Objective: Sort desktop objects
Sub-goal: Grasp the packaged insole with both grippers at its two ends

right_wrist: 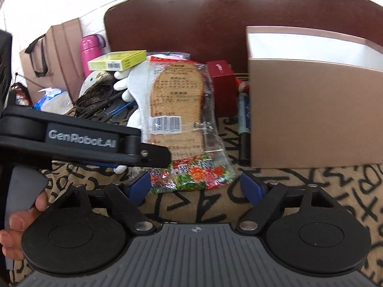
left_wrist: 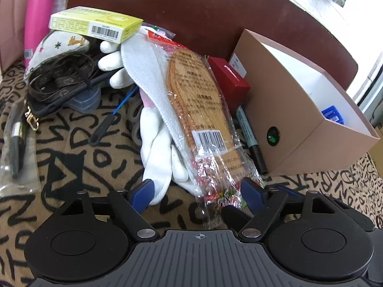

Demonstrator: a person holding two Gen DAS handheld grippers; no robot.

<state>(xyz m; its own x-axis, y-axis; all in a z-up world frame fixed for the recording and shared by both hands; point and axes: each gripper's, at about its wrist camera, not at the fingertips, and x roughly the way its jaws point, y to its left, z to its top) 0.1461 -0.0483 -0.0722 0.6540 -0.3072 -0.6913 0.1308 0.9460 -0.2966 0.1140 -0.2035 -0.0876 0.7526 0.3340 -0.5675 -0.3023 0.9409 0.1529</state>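
Leopard-patterned cloth with black scribbles [left_wrist: 79, 148] covers my desk, a dark red board [left_wrist: 191, 7] standing behind it. At the upper left of the left wrist view stands a pink bottle [left_wrist: 39, 14], with a yellow-green carton [left_wrist: 95, 22] perched on the clutter beside it. At centre lies a bagged pair of insoles [left_wrist: 194, 100] over white gloves [left_wrist: 158, 143]; my left gripper [left_wrist: 198, 191] is spread, its fingers either side of the bag's near end. My right gripper [right_wrist: 196, 186] is spread too, just short of the bag. Right of the bag lie a red box [left_wrist: 229, 79] and a marker [left_wrist: 251, 138], then an open tan box [left_wrist: 299, 124].
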